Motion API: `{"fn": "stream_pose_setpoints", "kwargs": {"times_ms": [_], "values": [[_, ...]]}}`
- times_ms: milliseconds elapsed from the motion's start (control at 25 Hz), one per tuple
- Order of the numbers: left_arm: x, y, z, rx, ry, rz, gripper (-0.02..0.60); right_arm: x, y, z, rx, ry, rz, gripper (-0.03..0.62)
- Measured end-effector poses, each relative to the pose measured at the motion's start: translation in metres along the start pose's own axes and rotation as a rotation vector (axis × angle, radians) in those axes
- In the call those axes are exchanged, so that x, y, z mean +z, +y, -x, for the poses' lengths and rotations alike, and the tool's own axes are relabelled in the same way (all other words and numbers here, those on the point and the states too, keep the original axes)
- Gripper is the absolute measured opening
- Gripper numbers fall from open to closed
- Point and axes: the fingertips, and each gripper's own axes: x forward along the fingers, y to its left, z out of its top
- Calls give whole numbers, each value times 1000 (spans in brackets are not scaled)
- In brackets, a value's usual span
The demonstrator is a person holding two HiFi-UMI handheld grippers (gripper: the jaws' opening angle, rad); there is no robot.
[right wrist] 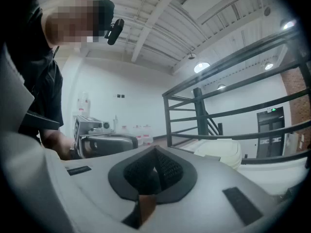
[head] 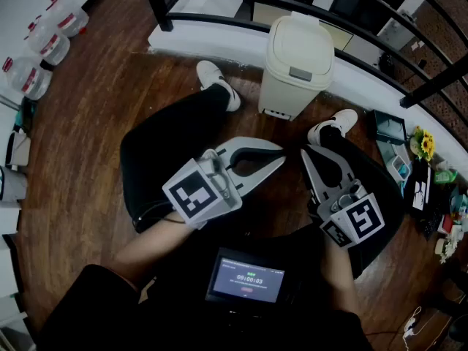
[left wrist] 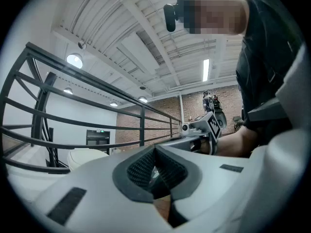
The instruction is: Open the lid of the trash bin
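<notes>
The cream trash bin (head: 296,64) stands on the wood floor by the white ledge, with its swing lid down. It also shows low at the left in the left gripper view, trash bin (left wrist: 83,156), and at the right in the right gripper view, trash bin (right wrist: 219,149). My left gripper (head: 281,155) hovers over the person's lap, short of the bin, shut on nothing. Beside it my right gripper (head: 305,152) is shut and empty too. The tips of the left gripper (left wrist: 155,148) and of the right gripper (right wrist: 156,152) meet, and both point up toward the railing.
A black railing (head: 380,46) runs behind the bin. The person's legs and white shoes (head: 218,82) flank the bin. Large water bottles (head: 45,44) stand at the far left. Flowers (head: 420,143) and small clutter lie at the right. A screen device (head: 245,280) hangs at the chest.
</notes>
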Motion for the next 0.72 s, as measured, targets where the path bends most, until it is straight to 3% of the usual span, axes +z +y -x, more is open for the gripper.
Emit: {"fn": "stream_pose_setpoints", "kwargs": {"times_ms": [240, 560, 720], "values": [[-16, 58, -19, 69, 34, -10, 8, -14, -36, -41, 57, 39, -11, 8], [-22, 97, -60, 162, 61, -66, 9, -7, -77, -71, 172, 86, 41, 8], [-41, 130, -79, 238, 75, -70, 9, -24, -113, -89, 156, 104, 40, 8]]}}
